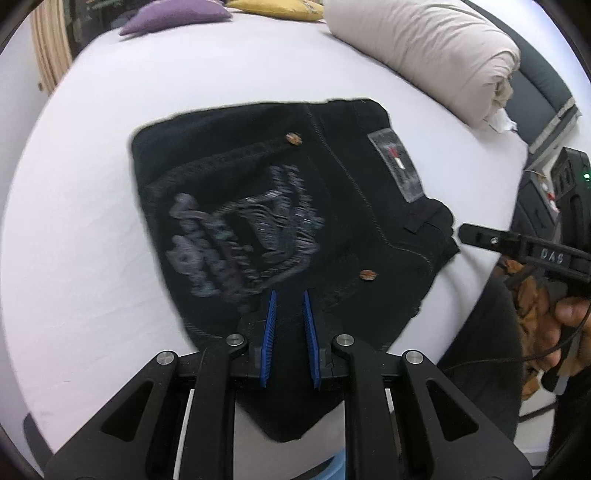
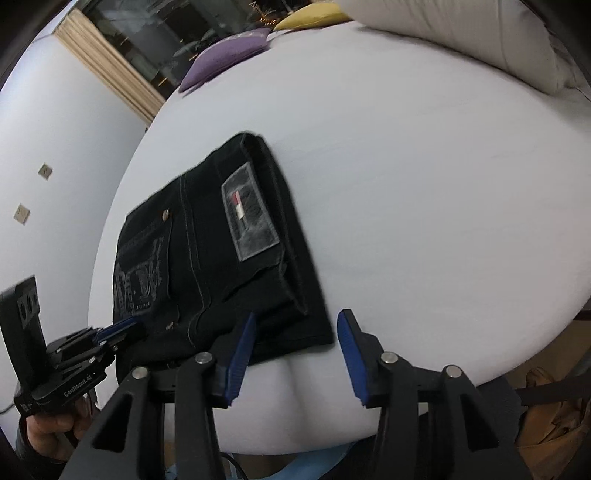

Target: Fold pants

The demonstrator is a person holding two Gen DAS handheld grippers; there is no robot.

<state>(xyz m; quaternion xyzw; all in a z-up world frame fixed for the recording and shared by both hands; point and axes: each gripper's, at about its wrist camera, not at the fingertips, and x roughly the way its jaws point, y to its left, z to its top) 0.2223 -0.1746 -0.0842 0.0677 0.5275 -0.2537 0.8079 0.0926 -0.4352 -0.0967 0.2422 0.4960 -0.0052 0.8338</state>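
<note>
Black folded pants (image 1: 258,184) lie on the white bed sheet (image 1: 92,184), back pocket embroidery and a grey label facing up. My left gripper (image 1: 289,295) is at their near edge, its blue pads close together with black fabric pinched between them. In the right wrist view the pants (image 2: 207,258) lie left of centre and the left gripper (image 2: 122,328) bites their near left edge. My right gripper (image 2: 298,315) stands open at the near right corner of the pants. One pad lies over the cloth and the other over bare sheet, with nothing gripped. The right gripper (image 1: 476,234) also shows just off the waistband corner.
A rolled beige duvet (image 1: 424,55) lies at the far right of the bed. A purple cushion (image 1: 173,14) and a yellow cushion (image 1: 277,7) sit at the far edge. The bed's near edge (image 2: 295,439) runs just under my grippers. A hand (image 1: 569,317) holds the right gripper.
</note>
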